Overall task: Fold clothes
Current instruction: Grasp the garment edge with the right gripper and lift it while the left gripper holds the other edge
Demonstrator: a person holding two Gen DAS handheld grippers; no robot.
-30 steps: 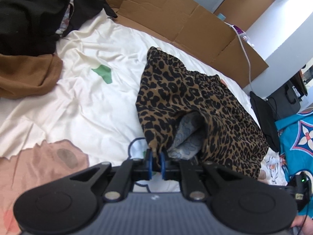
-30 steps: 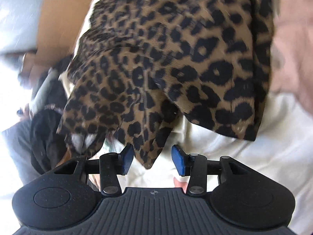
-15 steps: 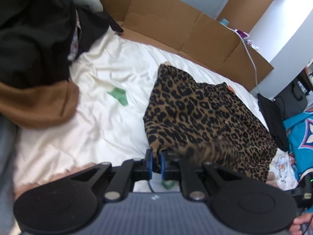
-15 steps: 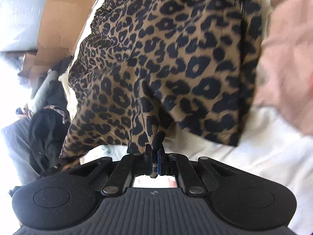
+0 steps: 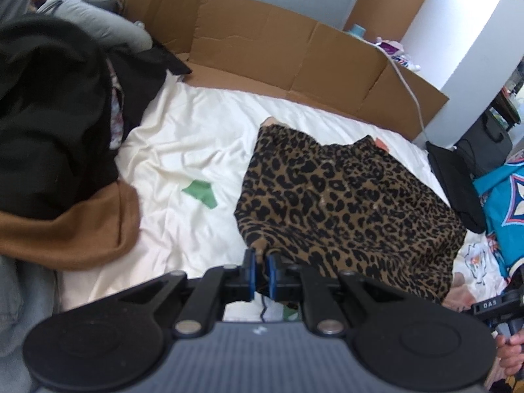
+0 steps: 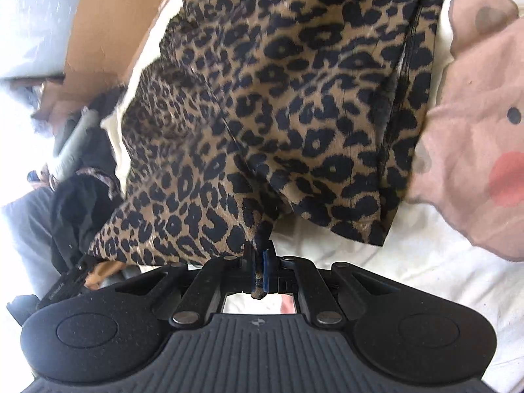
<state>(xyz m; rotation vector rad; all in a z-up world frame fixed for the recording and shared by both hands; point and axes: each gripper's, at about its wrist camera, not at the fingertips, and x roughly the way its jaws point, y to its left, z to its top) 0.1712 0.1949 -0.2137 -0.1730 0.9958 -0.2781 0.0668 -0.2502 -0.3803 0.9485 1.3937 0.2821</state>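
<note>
**Left wrist and right wrist: both grippers pinch the leopard garment**

Left wrist view: the left gripper (image 5: pixel 261 273) has its blue pads nearly together, clamped on a corner of the leopard garment (image 5: pixel 347 203). The garment lies spread on the white sheet (image 5: pixel 183 144), running away from the gripper toward the cardboard (image 5: pixel 294 55) at the far edge of the bed. A green patch (image 5: pixel 200 193) shows on the sheet to the garment's left. Farther left, a pile of black clothes (image 5: pixel 49 114) sits over a brown garment (image 5: pixel 75 229). A hand (image 5: pixel 511 350) appears at the lower right edge.

Right wrist view: the right gripper (image 6: pixel 259 270) is closed tight on a bunched edge of the garment (image 6: pixel 294 98), a tuft of cloth poking through between the pads. The fabric fans outward from the grip across the sheet (image 6: pixel 409 262). A pink print (image 6: pixel 484 131) on the sheet lies to the right, partly under the garment's edge.
</note>
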